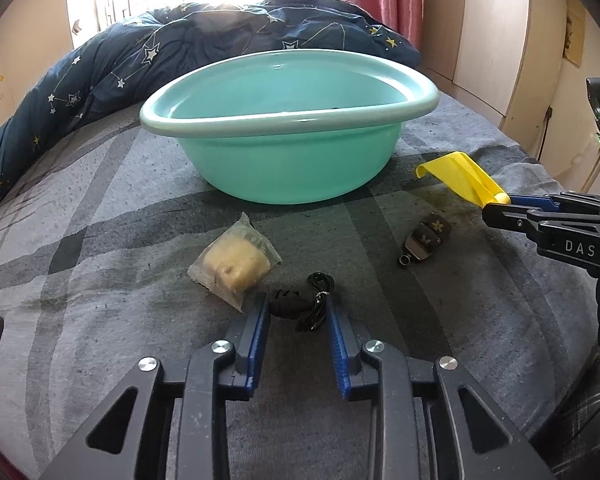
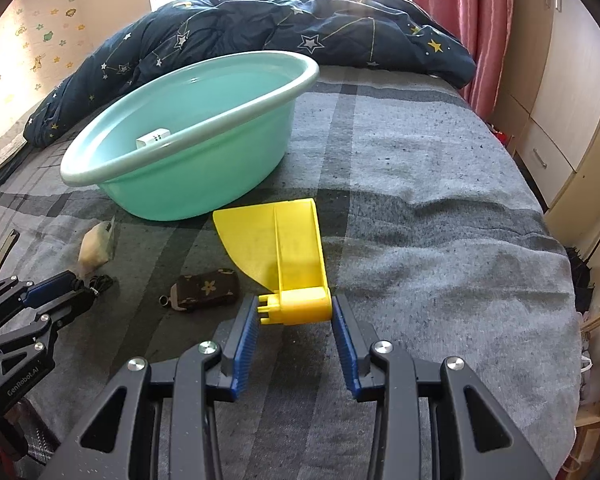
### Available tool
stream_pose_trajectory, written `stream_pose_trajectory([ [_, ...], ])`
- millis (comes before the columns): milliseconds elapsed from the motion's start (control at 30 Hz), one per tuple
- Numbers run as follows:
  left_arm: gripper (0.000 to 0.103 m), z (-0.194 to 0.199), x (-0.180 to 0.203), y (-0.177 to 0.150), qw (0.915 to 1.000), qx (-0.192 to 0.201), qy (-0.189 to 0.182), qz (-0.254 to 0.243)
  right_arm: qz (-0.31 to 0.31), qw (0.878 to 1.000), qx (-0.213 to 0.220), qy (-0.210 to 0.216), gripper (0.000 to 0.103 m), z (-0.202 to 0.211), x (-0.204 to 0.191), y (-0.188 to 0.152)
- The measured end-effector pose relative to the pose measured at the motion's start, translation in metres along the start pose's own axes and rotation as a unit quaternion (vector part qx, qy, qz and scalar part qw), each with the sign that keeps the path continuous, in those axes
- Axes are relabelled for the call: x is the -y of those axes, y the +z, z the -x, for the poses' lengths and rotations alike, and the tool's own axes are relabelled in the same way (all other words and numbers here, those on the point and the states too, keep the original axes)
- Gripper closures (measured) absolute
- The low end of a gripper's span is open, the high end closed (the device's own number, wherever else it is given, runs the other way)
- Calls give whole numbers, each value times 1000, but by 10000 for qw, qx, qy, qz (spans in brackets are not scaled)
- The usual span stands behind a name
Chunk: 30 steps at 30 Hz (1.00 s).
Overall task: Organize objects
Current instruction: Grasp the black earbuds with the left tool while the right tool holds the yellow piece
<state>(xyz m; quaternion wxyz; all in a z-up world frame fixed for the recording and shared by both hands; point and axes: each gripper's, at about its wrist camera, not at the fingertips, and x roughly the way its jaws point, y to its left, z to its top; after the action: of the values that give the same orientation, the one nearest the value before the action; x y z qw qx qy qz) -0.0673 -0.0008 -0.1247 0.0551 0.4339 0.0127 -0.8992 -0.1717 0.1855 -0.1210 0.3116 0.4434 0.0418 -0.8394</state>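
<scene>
Right of the basin (image 2: 172, 148) the bed (image 2: 440, 200) lies open; the duvet (image 2: 280, 24) blocks the far side.

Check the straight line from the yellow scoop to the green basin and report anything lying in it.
Nothing visible lies in it. The yellow scoop, between the right tool's fingers, points at the green basin across bare blanket. The brown key case and wrapped bun lie to its left, off that line.
</scene>
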Motion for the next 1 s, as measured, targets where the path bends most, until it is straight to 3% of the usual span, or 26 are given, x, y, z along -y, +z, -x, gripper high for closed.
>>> stream_pose_trajectory([
  [67,76,3,1,0,10000,22,-7,-15,10,10000,40,-10,64,4,-1,0],
  [133,98,7,1,-1,10000,53,-28,-8,18,10000,76,-10,64,8,-2,-1],
  [1000,99,67,7,3,9984,536,-138,-90,144,9985,522,-35,64,64,-17,-4],
])
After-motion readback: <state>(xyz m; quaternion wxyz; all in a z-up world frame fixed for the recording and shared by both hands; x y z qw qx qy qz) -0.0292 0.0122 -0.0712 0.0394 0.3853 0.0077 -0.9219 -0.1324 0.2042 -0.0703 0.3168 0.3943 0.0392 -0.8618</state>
